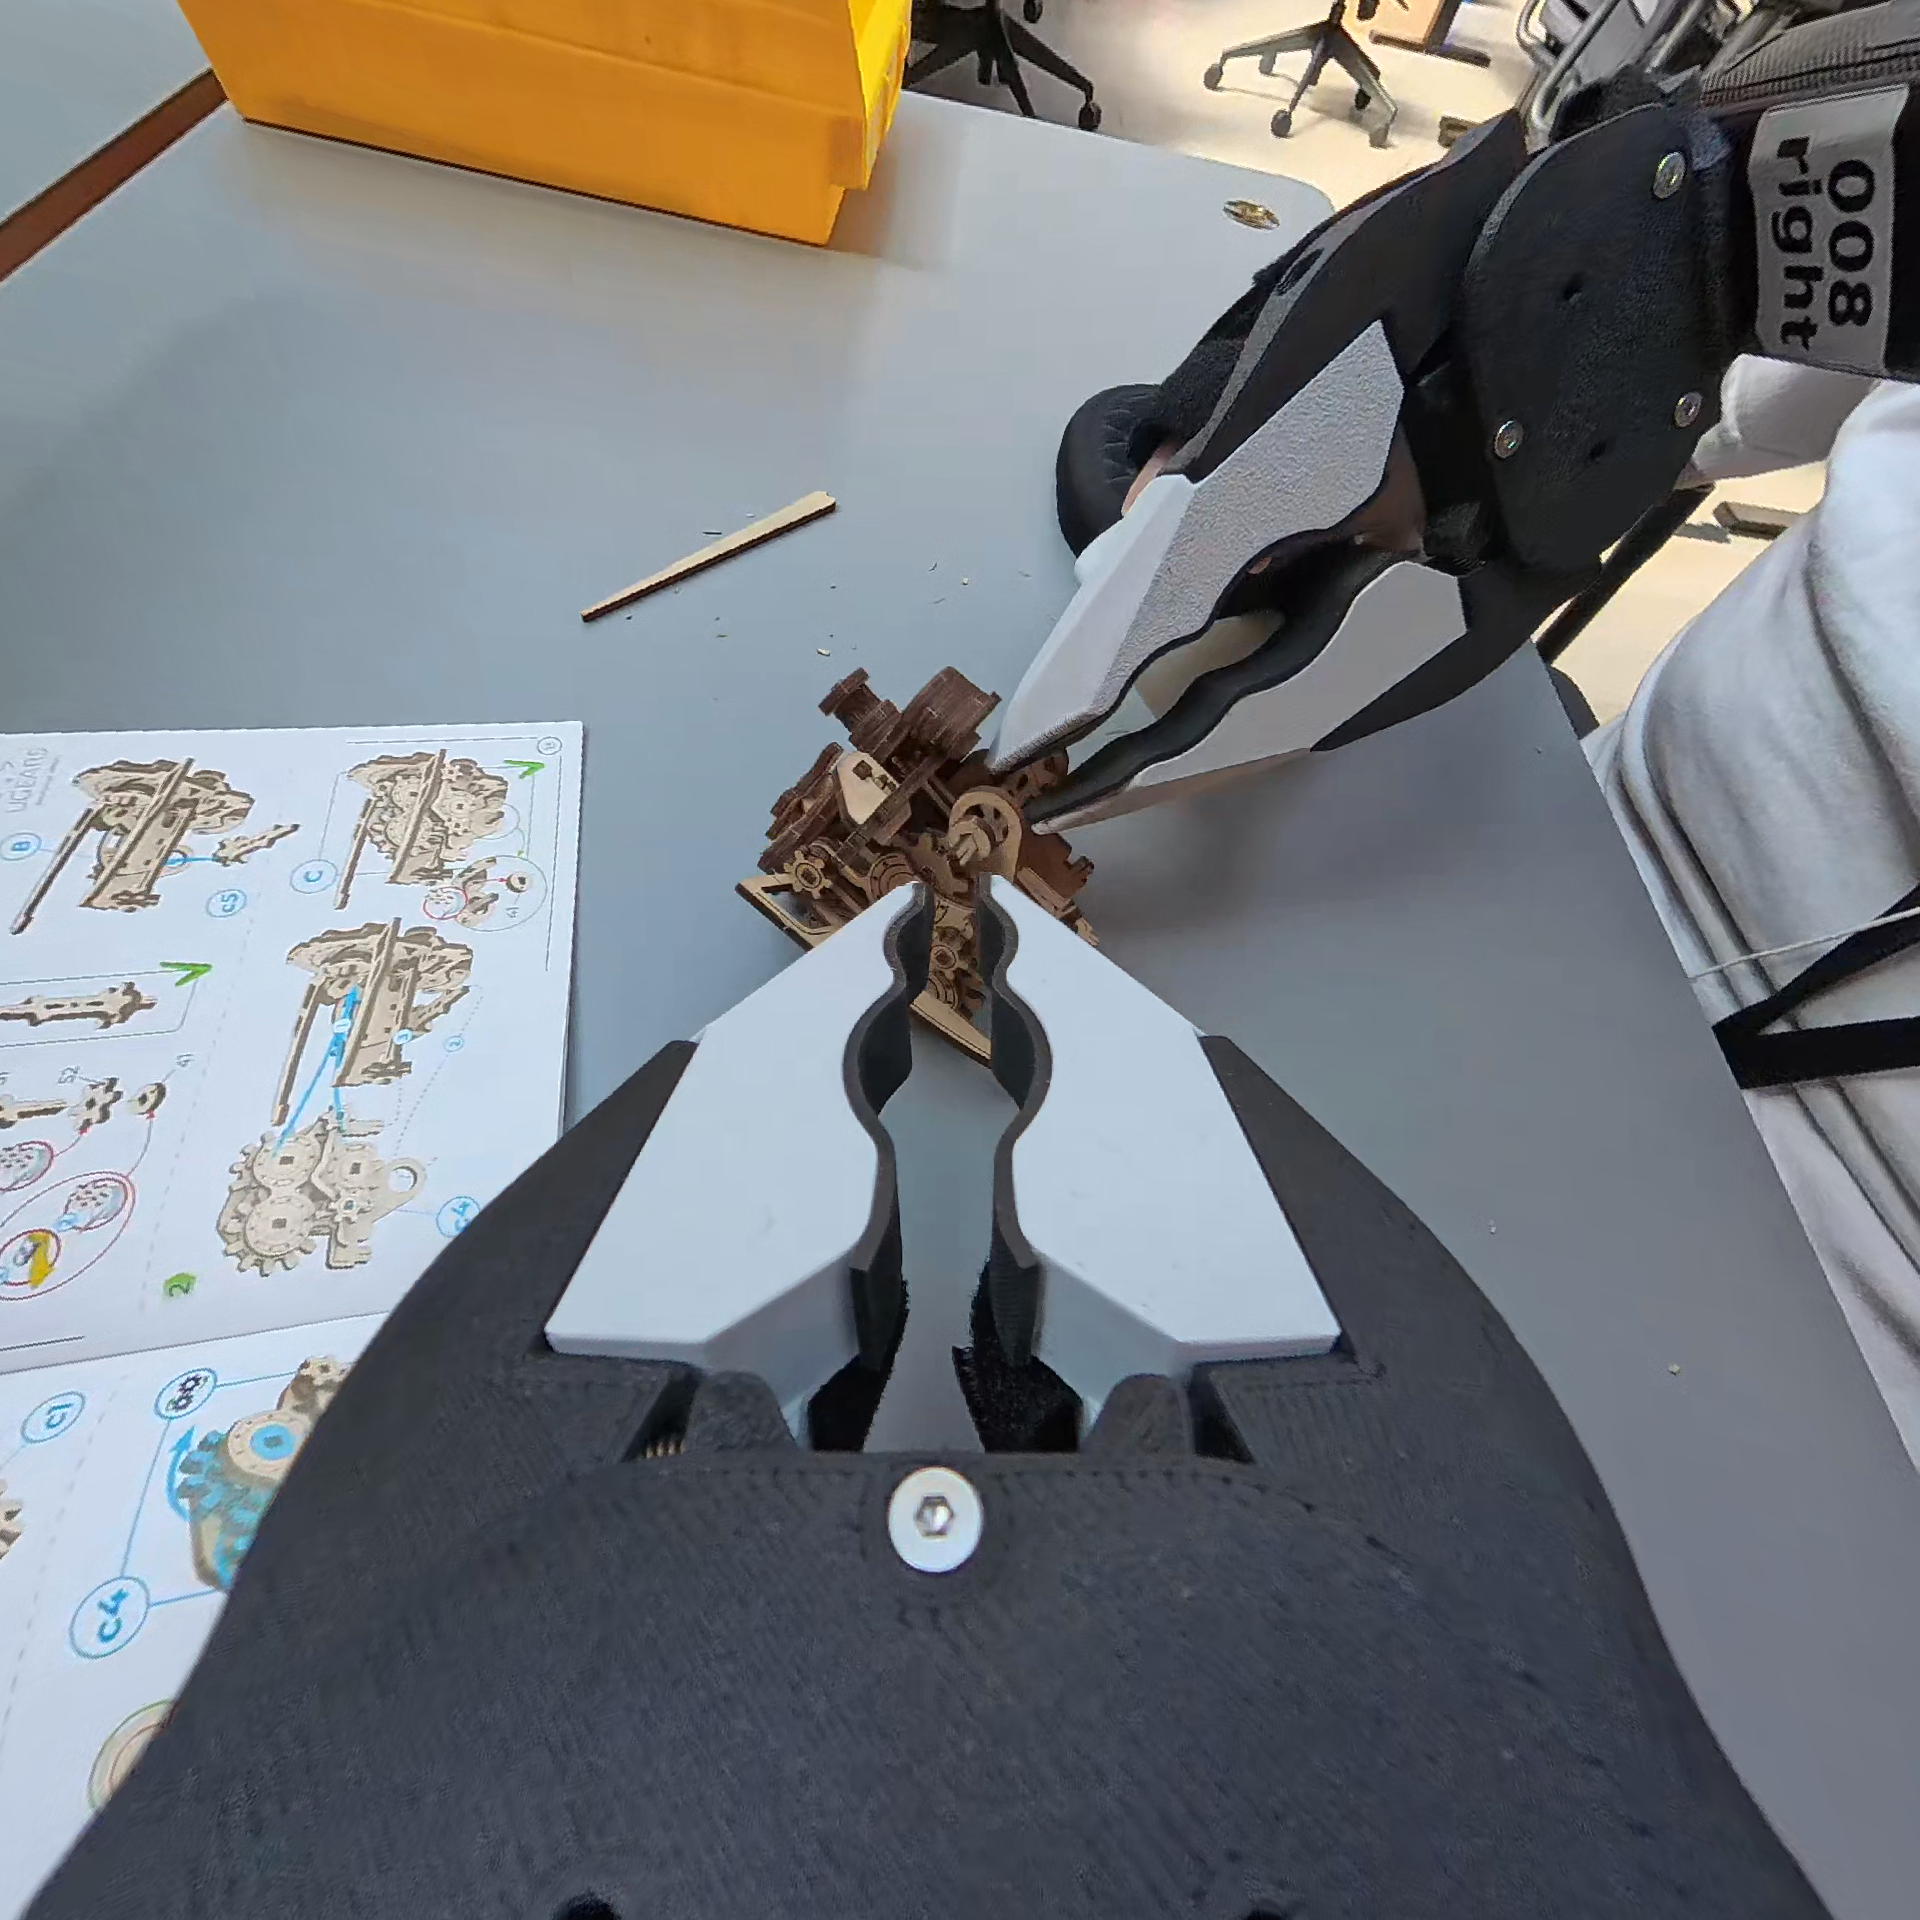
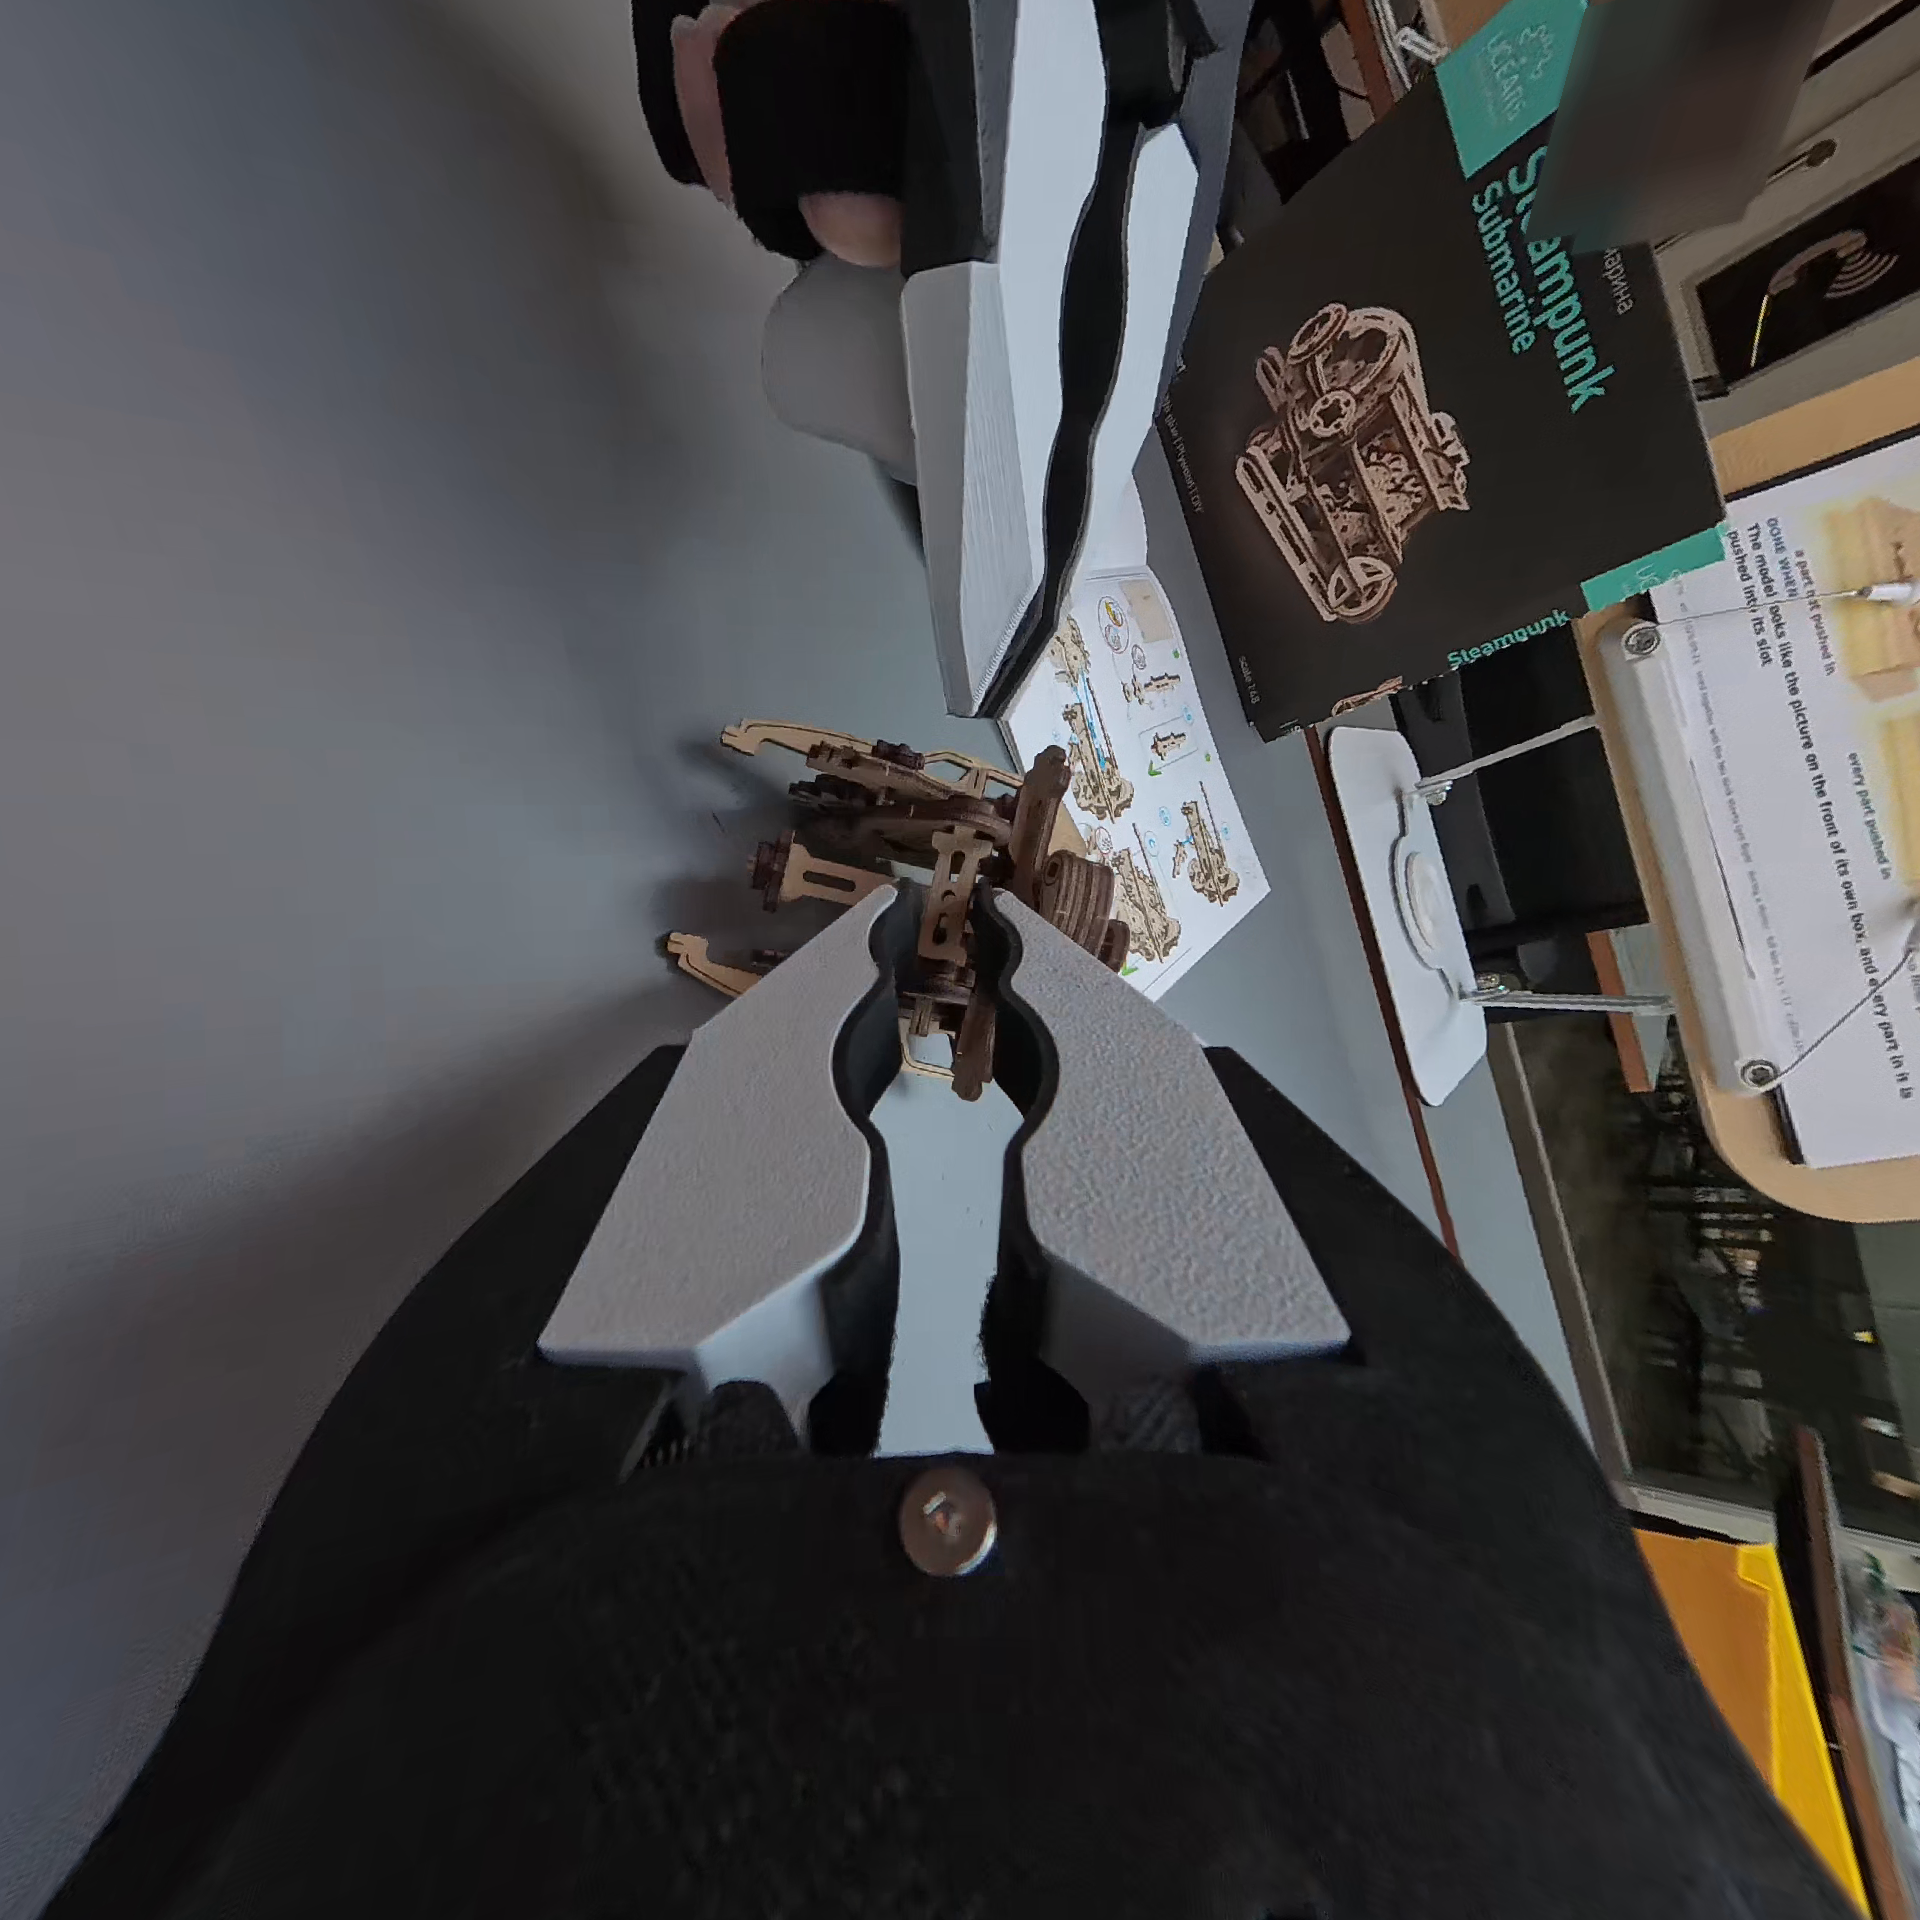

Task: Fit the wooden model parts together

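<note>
A partly built wooden model [image 1: 883, 821] of dark and light plywood with gears stands on the grey table [image 1: 416, 416]. My left gripper [image 1: 951, 896] reaches it from the near side, and its pads are closed on a thin gear plate at the model's near edge. My right gripper [image 1: 1023, 792] comes in from the upper right and pinches a part beside a small round wheel. In the right wrist view the right gripper [image 2: 940, 902] is shut on a light slotted piece of the model [image 2: 862, 821]. The left gripper [image 2: 992, 701] shows there at the top, its tips at the model's far side.
Instruction sheets [image 1: 291, 987] lie left of the model. A thin wooden strip [image 1: 712, 556] lies behind it, and a yellow bin [image 1: 561, 94] stands at the back. The black kit box [image 2: 1434, 436] and a white stand [image 2: 1403, 904] are at the table's edge. A person's pale sleeve [image 1: 1766, 831] is at the right.
</note>
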Demonstrator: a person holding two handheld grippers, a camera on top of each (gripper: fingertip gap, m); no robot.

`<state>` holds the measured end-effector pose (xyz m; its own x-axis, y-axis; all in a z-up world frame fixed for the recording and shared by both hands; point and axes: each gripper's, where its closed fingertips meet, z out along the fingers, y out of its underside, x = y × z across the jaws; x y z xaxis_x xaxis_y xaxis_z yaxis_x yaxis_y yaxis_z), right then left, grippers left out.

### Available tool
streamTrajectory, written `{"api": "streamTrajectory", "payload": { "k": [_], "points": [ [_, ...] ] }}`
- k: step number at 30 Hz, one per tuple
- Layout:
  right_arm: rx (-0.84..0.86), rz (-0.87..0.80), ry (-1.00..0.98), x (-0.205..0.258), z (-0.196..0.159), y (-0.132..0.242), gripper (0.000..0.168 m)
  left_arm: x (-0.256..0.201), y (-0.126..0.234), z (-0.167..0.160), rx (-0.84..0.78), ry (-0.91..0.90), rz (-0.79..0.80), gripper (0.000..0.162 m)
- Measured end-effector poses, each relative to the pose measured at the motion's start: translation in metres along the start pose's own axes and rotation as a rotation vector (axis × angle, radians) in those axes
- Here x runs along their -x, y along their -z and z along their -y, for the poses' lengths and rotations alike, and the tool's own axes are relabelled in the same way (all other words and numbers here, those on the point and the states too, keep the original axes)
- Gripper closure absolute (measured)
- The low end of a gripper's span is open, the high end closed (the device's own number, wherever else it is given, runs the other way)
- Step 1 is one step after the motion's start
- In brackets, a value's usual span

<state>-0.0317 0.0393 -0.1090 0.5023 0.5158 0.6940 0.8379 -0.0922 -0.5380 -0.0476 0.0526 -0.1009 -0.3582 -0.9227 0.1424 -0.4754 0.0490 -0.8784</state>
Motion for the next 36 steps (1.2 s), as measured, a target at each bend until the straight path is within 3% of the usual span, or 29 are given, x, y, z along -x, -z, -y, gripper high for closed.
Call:
{"api": "streamTrajectory", "payload": {
  "k": [5, 13, 24, 36],
  "points": [
    [-0.018, 0.012, 0.113, -0.003, -0.013, -0.002, 0.151, 0.004, -0.006, 0.006, -0.083, 0.093, -0.009, 0.159],
    [-0.036, -0.013, 0.127, -0.007, -0.008, -0.008, 0.162, 0.003, -0.014, 0.007, -0.097, 0.154, -0.014, 0.162],
    [-0.092, -0.018, 0.113, -0.009, -0.010, -0.009, 0.162, 0.001, -0.015, 0.010, -0.148, 0.386, -0.138, 0.157],
    [-0.138, -0.014, 0.125, -0.009, -0.007, -0.010, 0.163, -0.001, -0.023, 0.005, -0.101, 0.378, -0.120, 0.161]
  ]
}}
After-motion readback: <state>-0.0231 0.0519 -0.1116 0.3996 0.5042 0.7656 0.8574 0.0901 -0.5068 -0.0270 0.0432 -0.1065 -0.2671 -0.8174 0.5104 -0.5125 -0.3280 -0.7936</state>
